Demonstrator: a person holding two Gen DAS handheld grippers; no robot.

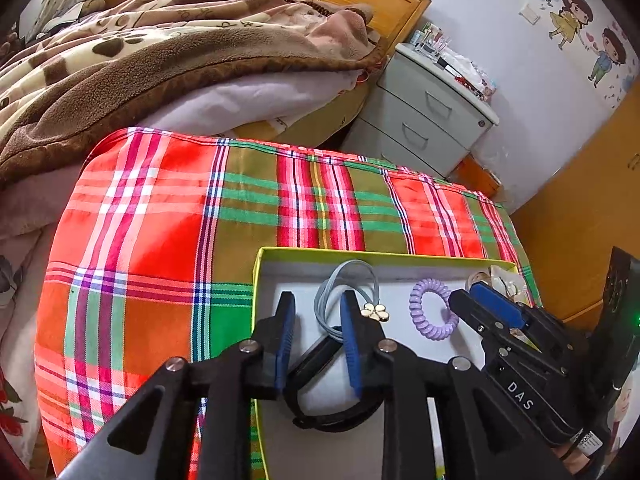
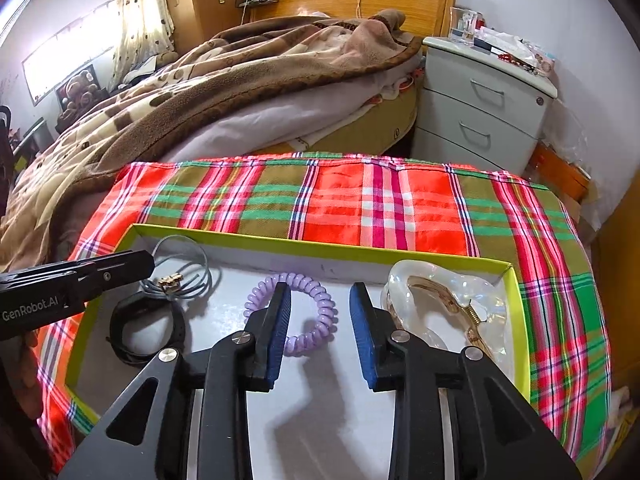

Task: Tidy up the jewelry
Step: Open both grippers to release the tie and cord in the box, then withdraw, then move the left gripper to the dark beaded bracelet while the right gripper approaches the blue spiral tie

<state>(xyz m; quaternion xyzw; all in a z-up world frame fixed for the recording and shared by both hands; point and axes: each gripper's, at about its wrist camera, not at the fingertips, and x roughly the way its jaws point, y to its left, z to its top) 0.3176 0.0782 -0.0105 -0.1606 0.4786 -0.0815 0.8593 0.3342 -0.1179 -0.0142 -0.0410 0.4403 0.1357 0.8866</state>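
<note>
Left tool: left tool (image 1: 316, 304) hangs over the left part of the box, jaws standing apart with nothing between the pads; the grey cord hair tie and the black band lie beneath and between them.
Right tool: right tool (image 2: 318, 294) sits over the middle of the box, jaws also apart and gripping nothing; the purple coil tie shows in the gap between them.
Box: shallow box (image 2: 256, 238) with a lime-green rim and pale floor rests on the surface, which is covered by a red, green and olive plaid cloth (image 2: 384, 196).
Grey cord hair tie: looped grey cord hair tie (image 1: 340, 280) with a small gold flower charm (image 1: 375, 312) lies in the far-left corner area of the box.
Black band: black band (image 2: 150, 330) lies just nearer than the grey tie, at the left wall.
Purple coil tie: purple coil tie (image 2: 298, 312) lies mid-box, apart from the others.
Clear claw clip: large clear claw clip (image 2: 444, 304) with a gold spring fills the right end.
Step in hand: all four pieces seem to be inside the box already, so this looks like arranging or a last check, both tools unloaded.
Next move: if the grey tie is the target, the left tool would need to drop lower and close on the thin cord beside the charm without catching the black band.
</note>
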